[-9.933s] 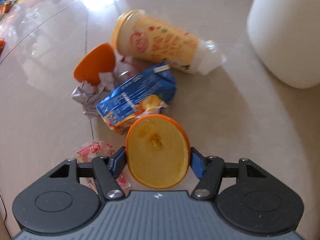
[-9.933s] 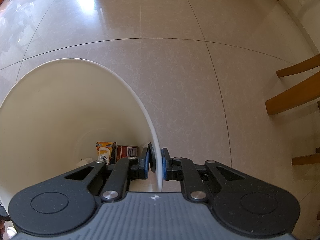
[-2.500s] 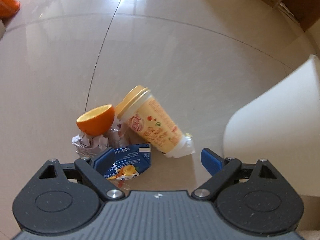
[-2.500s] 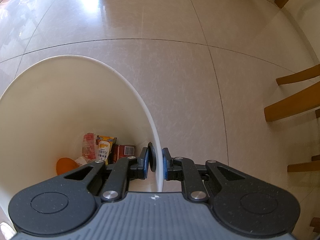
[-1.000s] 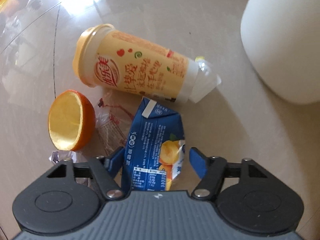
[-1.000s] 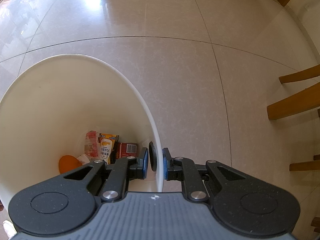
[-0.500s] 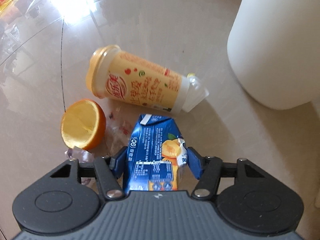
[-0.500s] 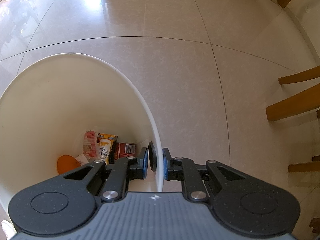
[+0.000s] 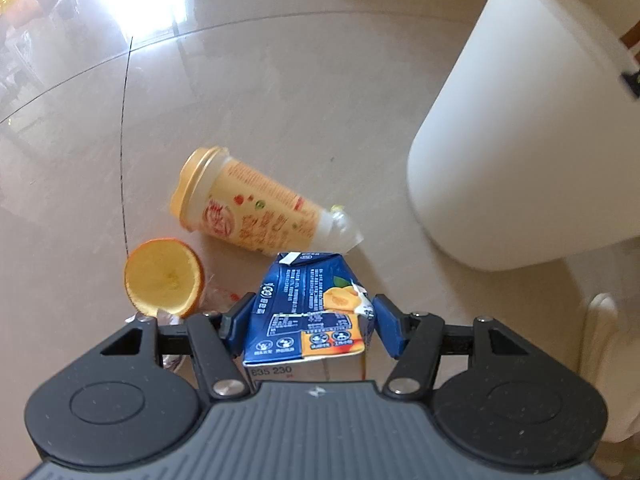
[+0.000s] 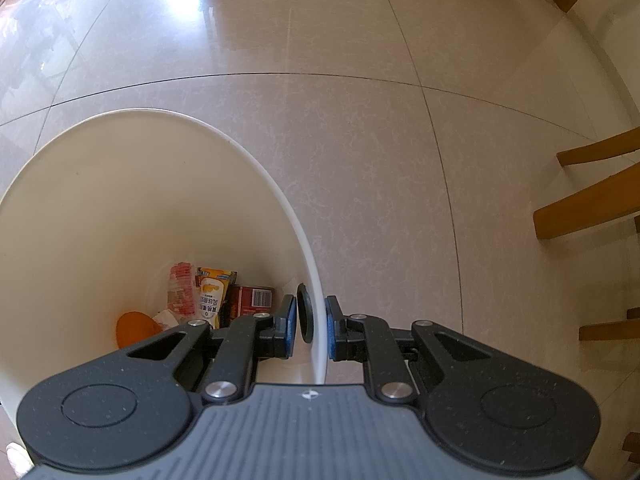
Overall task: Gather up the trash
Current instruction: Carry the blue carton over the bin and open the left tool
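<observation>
- Currently the left hand-held gripper (image 9: 310, 326) pinches a blue juice carton (image 9: 308, 312), one blue pad on each side of it, carton clear of the floor (image 9: 280, 92); the jaws have just closed in on it.
- Ahead of that gripper, on the floor: a yellow lidded cup (image 9: 248, 204) lying on its side, lid end away and to the left.
- Ahead and left, near the left finger: a cut orange half (image 9: 164, 278), cut face up; beside it a scrap of clear wrapper (image 9: 218, 298), partly hidden by the finger.
- Ahead and right, well apart from the carton: the white bin (image 9: 520, 140), outer wall only in this view.
- Right hand-held gripper (image 10: 308, 326): jaws nearly together, pinching the bin's rim wall, one pad inside, one outside.
- Inside the bin, left of that gripper and far below it: an orange piece (image 10: 134, 328), a red-and-white wrapper (image 10: 180, 288), a yellow packet (image 10: 212, 296), a dark red box (image 10: 252, 300).
- Right of it: wooden chair legs (image 10: 592, 184) on the floor.
</observation>
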`<state>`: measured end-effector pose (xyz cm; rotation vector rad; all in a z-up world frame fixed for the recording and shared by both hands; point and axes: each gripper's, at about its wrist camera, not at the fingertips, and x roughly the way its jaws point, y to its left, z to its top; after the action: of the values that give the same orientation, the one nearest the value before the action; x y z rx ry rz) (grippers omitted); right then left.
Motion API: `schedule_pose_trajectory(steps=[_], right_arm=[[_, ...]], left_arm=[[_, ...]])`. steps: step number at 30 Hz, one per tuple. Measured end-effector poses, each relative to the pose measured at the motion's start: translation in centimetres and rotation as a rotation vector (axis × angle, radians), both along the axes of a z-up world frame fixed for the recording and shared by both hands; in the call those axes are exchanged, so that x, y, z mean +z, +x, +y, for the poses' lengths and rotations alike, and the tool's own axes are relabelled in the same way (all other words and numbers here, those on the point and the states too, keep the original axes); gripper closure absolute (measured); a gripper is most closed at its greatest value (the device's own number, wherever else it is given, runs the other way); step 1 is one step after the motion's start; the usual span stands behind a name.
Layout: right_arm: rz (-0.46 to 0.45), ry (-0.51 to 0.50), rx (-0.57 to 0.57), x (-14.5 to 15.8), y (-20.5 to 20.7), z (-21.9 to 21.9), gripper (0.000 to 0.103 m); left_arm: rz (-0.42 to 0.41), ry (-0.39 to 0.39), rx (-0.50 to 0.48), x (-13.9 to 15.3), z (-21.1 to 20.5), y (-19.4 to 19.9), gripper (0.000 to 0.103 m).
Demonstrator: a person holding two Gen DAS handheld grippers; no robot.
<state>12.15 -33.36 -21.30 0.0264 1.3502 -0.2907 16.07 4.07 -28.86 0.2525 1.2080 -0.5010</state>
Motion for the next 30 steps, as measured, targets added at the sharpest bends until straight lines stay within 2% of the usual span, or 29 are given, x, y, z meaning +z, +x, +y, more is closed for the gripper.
schedule_pose_trajectory(steps=[4,9,14,18,21,25,27,28,30], right_arm=[[0.001,-0.006,0.004,0.0,0.1,0.2,0.085],[0.003,-0.001,0.004,0.0,0.1,0.2,0.085],[0.004,-0.002,0.005,0.0,0.1,0.0,0.085],[0.003,-0.001,0.004,0.0,0.1,0.1,0.085],[0.004,-0.004,0.005,-0.1,0.1,0.2,0.085],[0.003,-0.005,0.004,-0.1,0.1,0.2,0.085],[0.003,-0.003,0.004,-0.1,0.1,0.3,0.085],[0.002,-0.003,0.006,-0.1,0.1,0.3,0.085],[0.002,-0.004,0.008,-0.1,0.0,0.2,0.085]], left_arm=[[0.003,0.007,-0.025,2.7,-1.3,-0.1,0.042],[-0.017,0.029,-0.089,7.4,-3.5,-0.4,0.042],[-0.087,-0.042,-0.153,13.6,-6.3,-0.8,0.042],[-0.139,-0.107,-0.197,17.0,-9.5,-0.6,0.042],[-0.155,-0.149,-0.229,17.8,-12.1,-0.5,0.042],[-0.164,-0.144,-0.254,16.8,-15.2,-0.4,0.041],[-0.197,-0.110,-0.247,16.1,-15.9,-0.5,0.036],[-0.209,-0.088,-0.238,15.7,-16.2,-0.5,0.028],[-0.213,-0.083,-0.219,15.6,-16.1,-0.5,0.026]])
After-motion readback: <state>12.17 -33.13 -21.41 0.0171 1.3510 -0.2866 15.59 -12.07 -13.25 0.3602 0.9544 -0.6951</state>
